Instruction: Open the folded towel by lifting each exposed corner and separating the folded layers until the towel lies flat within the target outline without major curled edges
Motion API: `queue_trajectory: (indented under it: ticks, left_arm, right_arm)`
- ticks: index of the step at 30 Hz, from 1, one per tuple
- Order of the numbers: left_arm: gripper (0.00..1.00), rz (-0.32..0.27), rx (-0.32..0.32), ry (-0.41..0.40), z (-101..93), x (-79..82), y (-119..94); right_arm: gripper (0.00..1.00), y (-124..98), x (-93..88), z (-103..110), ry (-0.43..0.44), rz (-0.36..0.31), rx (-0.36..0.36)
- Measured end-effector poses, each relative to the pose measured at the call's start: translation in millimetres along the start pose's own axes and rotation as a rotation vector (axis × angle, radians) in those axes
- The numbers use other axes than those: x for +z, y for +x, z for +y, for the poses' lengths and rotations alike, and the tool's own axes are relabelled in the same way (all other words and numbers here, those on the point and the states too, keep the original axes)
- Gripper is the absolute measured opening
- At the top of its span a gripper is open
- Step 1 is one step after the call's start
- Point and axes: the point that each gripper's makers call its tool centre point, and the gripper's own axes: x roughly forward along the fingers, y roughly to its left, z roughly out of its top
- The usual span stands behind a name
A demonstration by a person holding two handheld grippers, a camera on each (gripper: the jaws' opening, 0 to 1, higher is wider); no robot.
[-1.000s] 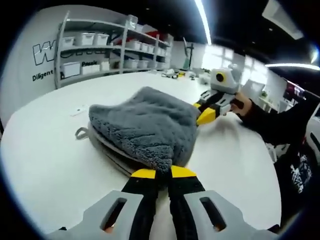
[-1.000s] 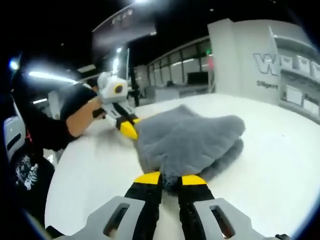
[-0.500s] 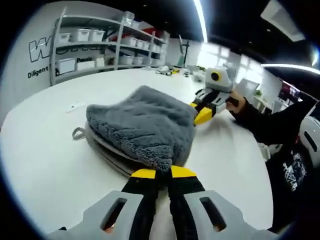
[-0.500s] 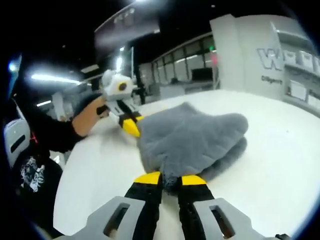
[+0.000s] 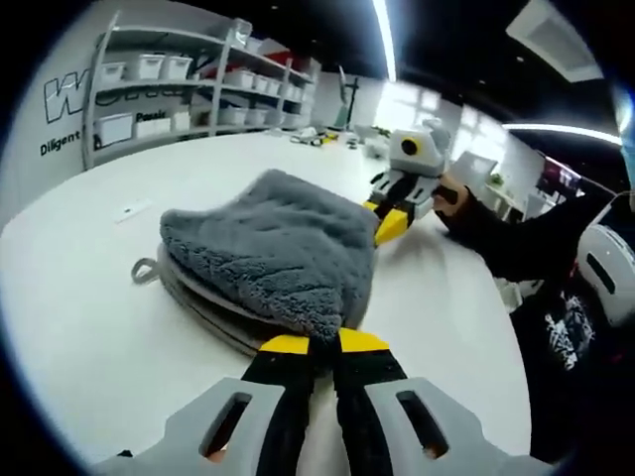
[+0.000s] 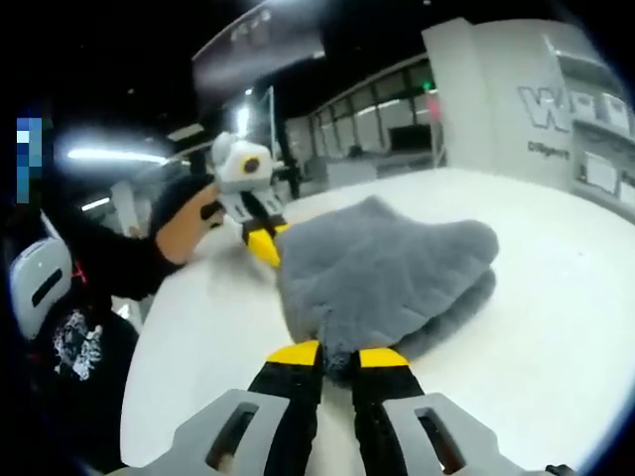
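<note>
Towel (image 5: 273, 253), grey and plush, sits folded in several layers on the white table (image 5: 89, 337), its top layer raised off the stack at two corners. In the left gripper view, your left gripper (image 5: 313, 344) has its yellow-tipped jaws drawn close together on the near corner of the top layer, with the fabric pinched between them and the rest of the towel spreading away ahead of the jaws. The lower folded layers show as stacked edges beneath the lifted layer, and a small hanging loop (image 5: 146, 270) lies on the table just beside their left edge. At the far corner, your right gripper (image 5: 389, 224) meets the towel with its yellow tips against the fabric, held by your hand (image 5: 448, 195) in a dark sleeve.

In the right gripper view, your right gripper (image 6: 326, 355) likewise has its jaws narrowed on the nearest corner of the towel (image 6: 382, 273), the pile bunched between the tips. Your left gripper (image 6: 263, 245) touches the far corner. Shelving (image 5: 174, 84) with white bins stands beyond the table.
</note>
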Motion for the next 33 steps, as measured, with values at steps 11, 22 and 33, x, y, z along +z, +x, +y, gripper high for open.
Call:
queue_trajectory:
  ticks: [11,22,33]
  left_arm:
    - [0.05,0.0,-0.024,-0.05,-3.8,0.3,-0.5]
    - [0.05,0.019,-0.055,-0.074,-7.3,-3.6,0.0]
    - [0.05,0.047,-0.095,-0.099,-5.7,-6.3,-2.7]
  right_arm:
    - [0.06,-6.2,0.1,-6.8,0.014,0.007,0.012]
    - [0.06,-8.5,-3.3,-5.6,0.042,0.019,0.03]
    - [0.06,-10.0,-8.8,7.3,0.03,0.047,0.038]
